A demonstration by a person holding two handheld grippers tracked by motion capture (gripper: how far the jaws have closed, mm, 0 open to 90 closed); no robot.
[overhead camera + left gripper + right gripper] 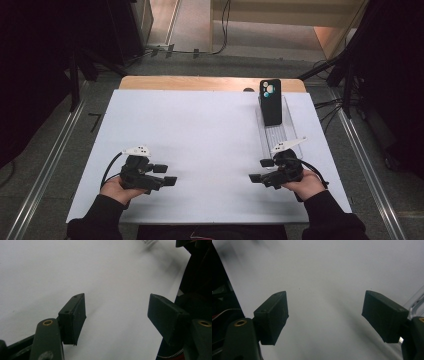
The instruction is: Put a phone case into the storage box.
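A black phone (pixel 270 101) with a round camera cluster stands upright at the far end of a clear plastic tray (pixel 286 134) on the right of the white table (pixel 200 135). My right gripper (pixel 261 170) rests low at the near right, just beside the tray's near end, jaws open and empty, pointing left. In its own view, the right gripper (pixel 325 315) has only white table between its jaws. My left gripper (pixel 165 174) lies at the near left, open and empty, pointing right. The left gripper (pixel 116 315) also frames bare table.
The tray's clear edge (pixel 415 301) shows at the right of the right gripper view. A wooden strip (pixel 210 83) runs along the table's far edge. Metal rails (pixel 55 155) flank the table, with cables and dark stands beyond.
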